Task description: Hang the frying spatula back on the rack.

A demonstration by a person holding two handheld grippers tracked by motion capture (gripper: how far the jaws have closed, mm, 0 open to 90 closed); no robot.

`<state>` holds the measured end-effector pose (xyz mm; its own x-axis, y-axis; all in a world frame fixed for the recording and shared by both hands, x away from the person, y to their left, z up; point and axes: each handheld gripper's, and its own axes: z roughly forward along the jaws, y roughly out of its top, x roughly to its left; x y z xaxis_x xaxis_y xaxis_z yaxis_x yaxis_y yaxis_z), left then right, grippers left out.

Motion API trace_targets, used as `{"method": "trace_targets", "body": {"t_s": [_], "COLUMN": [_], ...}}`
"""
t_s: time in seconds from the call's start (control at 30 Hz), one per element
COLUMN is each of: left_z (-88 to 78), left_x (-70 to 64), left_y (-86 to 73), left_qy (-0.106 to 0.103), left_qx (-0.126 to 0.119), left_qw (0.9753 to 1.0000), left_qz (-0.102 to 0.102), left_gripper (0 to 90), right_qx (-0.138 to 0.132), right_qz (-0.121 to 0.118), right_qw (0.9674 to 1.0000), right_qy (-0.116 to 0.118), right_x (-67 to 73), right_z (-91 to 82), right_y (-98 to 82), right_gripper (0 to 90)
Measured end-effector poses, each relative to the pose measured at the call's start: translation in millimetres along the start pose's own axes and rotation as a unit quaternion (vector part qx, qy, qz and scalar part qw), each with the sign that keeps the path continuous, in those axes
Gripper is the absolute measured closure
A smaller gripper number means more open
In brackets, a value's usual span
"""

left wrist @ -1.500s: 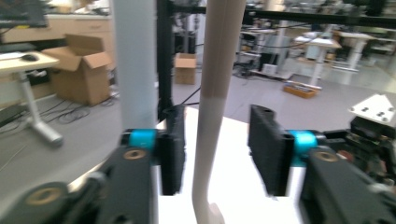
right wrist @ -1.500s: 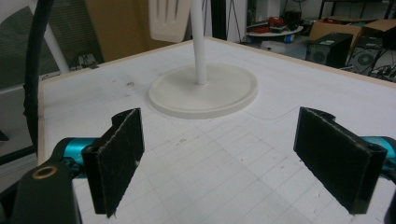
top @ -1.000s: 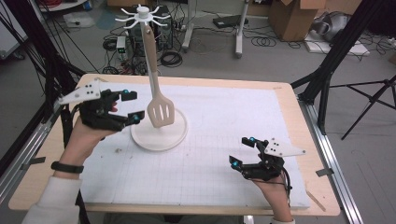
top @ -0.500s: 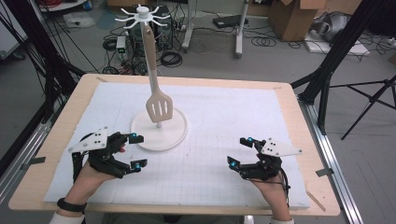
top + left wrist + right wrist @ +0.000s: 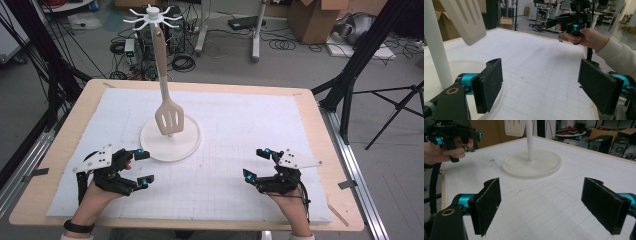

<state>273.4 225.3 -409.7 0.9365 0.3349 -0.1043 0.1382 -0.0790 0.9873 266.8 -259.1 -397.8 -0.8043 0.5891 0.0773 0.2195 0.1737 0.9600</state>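
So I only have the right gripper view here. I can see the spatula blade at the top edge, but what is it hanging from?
Observer: The spatula hangs from a hook rack atop the stand's pole.
Operator: Is my right gripper near the stand?
Observer: No, the right gripper sits by the table's near edge, apart from the stand's base.
Operator: And the left gripper's jaws?
Observer: The left gripper has its jaws wide apart, with nothing between them.

a white mat [image 5: 260,130] covers the wooden table [image 5: 320,130]. beyond the table, cables [image 5: 180,62] lie on the grey floor. a cardboard box [image 5: 312,17] stands at the back right, and black tripod legs [image 5: 395,107] stand right of the table.
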Motion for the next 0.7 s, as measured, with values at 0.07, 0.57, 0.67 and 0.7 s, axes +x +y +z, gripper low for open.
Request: {"method": "trace_targets", "body": {"t_s": [0.07, 0.57, 0.67, 0.7], "left_z": [-0.9, -1.0, -1.2, -1.1], "left_x": [0.0, 0.0, 0.0, 0.1], "left_y": [-0.4, -2.0, -1.8, -2.0], "left_qy": [-0.003, -0.007, -0.009, -0.008], "left_qx": [-0.004, 0.001, 0.0, 0.001], "left_qw": [1.0, 1.0, 1.0, 1.0], "left_qz": [-0.001, -0.004, -0.004, -0.005], "left_gripper": [20.2, 20.4, 20.4, 20.3], "right_qx": [-0.001, 0.003, 0.003, 0.004], "right_qz": [0.001, 0.001, 0.001, 0.001], "right_qw": [1.0, 1.0, 1.0, 1.0], "right_qy": [0.001, 0.002, 0.002, 0.002], "right_x": [0.0, 0.4, 0.3, 0.2], "right_z": [0.0, -0.2, -0.2, 0.0], "right_y": [0.1, -0.3, -0.3, -0.4], "right_gripper": [15.0, 15.1, 15.1, 15.1]}}
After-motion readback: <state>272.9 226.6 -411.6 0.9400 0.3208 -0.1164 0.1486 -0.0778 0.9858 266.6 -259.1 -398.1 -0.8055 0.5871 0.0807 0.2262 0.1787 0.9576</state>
